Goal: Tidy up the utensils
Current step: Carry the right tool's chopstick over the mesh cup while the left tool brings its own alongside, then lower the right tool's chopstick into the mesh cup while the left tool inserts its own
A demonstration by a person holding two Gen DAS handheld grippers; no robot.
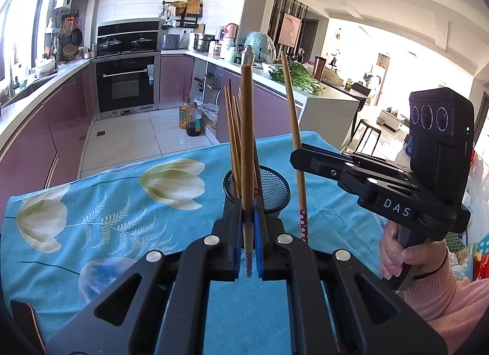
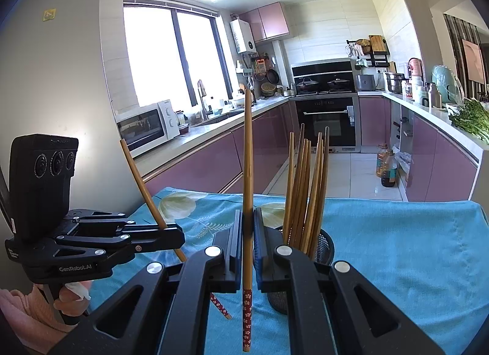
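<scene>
A black mesh holder (image 1: 270,191) stands on the blue flowered cloth (image 1: 107,202) with several wooden chopsticks (image 1: 233,138) upright in it; it also shows in the right wrist view (image 2: 324,243). My left gripper (image 1: 249,220) is shut on a wooden chopstick (image 1: 247,129) with a red flowered end, held upright just in front of the holder. My right gripper (image 2: 248,232) is shut on another chopstick (image 2: 248,171), upright, left of the holder. Each gripper shows in the other's view, the right (image 1: 301,153) and the left (image 2: 175,234).
The cloth-covered table (image 2: 412,248) ends at a far edge toward the kitchen floor. Purple cabinets, an oven (image 1: 125,83), oil bottles (image 1: 191,118) on the floor and a counter with greens (image 1: 298,77) lie beyond.
</scene>
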